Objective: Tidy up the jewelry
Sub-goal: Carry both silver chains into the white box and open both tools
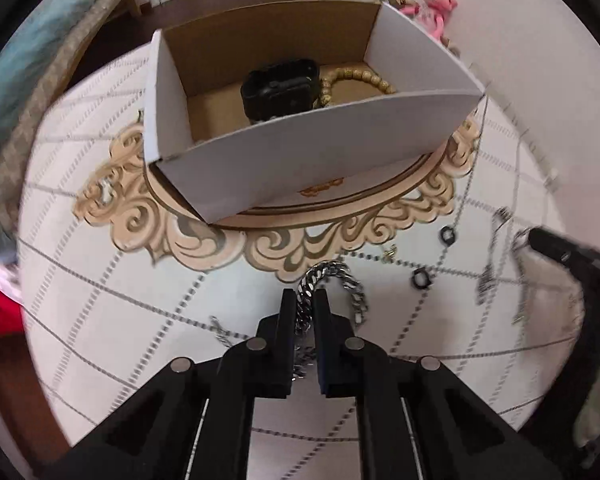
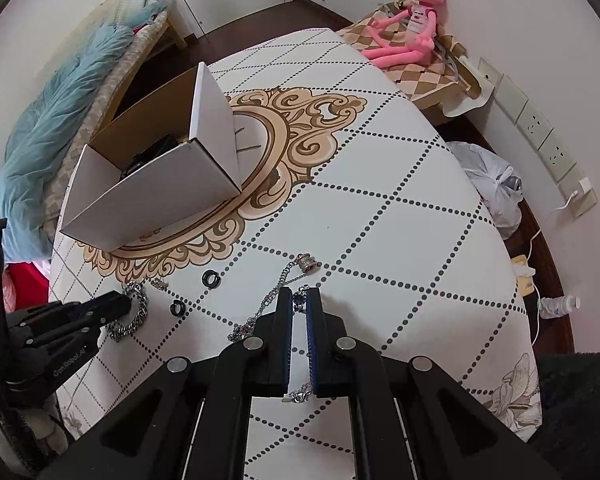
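A white cardboard box (image 1: 300,148) stands on the table's ornate medallion; it holds a black case (image 1: 280,90) and a beaded bracelet (image 1: 364,78). My left gripper (image 1: 305,300) is shut on a chunky silver chain bracelet (image 1: 340,280) just above the tablecloth, in front of the box. It shows in the right wrist view (image 2: 120,306) at the left. My right gripper (image 2: 299,298) is shut on a thin silver necklace (image 2: 268,304) whose ring pendant (image 2: 308,262) lies ahead on the cloth. Two black rings (image 2: 210,277) (image 2: 178,308) lie between the grippers.
The round table (image 2: 400,208) has a white cloth with dotted diamonds. A pink plush toy (image 2: 412,28) sits on a chair at the back right. A bed with a blue blanket (image 2: 60,120) is at the left. A plastic bag (image 2: 492,184) lies on the floor.
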